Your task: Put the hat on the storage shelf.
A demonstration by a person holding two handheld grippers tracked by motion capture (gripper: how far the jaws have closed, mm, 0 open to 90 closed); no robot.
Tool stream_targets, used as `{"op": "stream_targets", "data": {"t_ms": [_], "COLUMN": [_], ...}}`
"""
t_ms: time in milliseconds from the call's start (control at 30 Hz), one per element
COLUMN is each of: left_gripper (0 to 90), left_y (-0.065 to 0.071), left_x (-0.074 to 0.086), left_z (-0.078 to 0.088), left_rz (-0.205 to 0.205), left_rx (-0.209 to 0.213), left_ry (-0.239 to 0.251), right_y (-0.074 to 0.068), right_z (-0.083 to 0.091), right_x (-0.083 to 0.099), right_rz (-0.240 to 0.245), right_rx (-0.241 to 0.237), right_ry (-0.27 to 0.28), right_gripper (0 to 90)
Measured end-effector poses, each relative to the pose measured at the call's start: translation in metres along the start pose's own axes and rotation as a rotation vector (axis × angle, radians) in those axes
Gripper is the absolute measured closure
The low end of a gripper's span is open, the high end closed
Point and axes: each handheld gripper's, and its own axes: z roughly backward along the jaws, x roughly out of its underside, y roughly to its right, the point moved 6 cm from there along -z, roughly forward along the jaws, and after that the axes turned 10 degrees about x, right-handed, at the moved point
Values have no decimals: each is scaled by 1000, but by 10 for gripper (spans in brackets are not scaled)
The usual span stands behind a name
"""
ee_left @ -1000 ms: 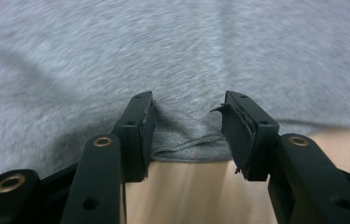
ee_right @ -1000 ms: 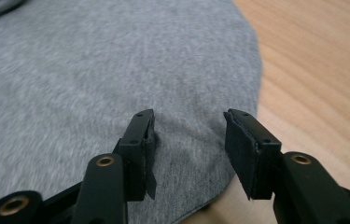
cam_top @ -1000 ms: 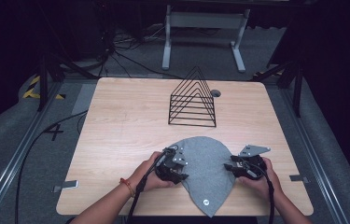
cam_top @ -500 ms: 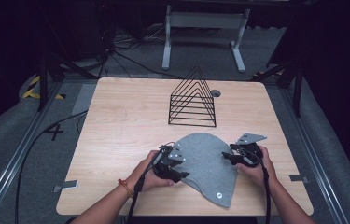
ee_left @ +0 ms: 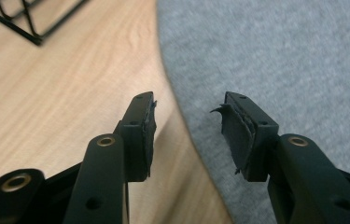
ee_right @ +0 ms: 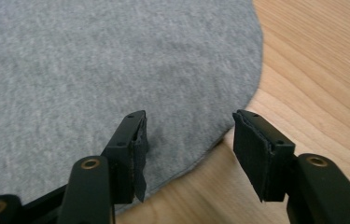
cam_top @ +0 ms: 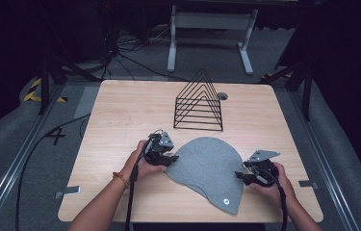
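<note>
Dark floor surrounds my pale wooden desk [cam_top: 120, 110]; both hand-held grippers, left [ee_left: 189, 128] and right [ee_right: 189, 144], gape empty astride the grey felt cap's [cam_top: 207, 166] edges; closing shallow, I risk pinching nothing.

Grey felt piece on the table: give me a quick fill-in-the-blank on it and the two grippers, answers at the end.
1. The grey felt piece lies flat on the ___ table.
2. The left gripper has its jaws ___, straddling the felt's edge.
3. Beyond the felt stands a black wire rack shaped like a ___.
4. The right gripper is ___, holding nothing.

Answers: wooden; open; triangle; open
</note>
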Motion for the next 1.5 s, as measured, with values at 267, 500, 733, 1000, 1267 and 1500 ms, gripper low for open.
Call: {"op": "stream_targets", "data": {"t_ms": [267,500,733,1000,1267,1500], "left_gripper": [580,540,390,349,418,641], "left_y": [23,49,20,-3,-1,6], "left_x": [9,14,-2,-17,-17,-16], "left_z": [1,3,3,-20,-25,-25], "left_rz": [-11,-70,37,79,83,77], "left_rx": [88,128,41,-20,13,56], "left_ry": [-57,-80,19,10,51,79], "right_y": [14,26,32,22,17,6], "right_z": [-6,-16,-19,-26,-27,-26], "right_x": [-3,-11,-19,-21,-22,-24], "right_rz": [-9,-15,-96,-104,-91,-93], "right_rx": [71,92,39,-8,-15,-76], "right_ry": [15,17,32,-3,35,65], "right_gripper": [432,458,499,406,498,834]}}
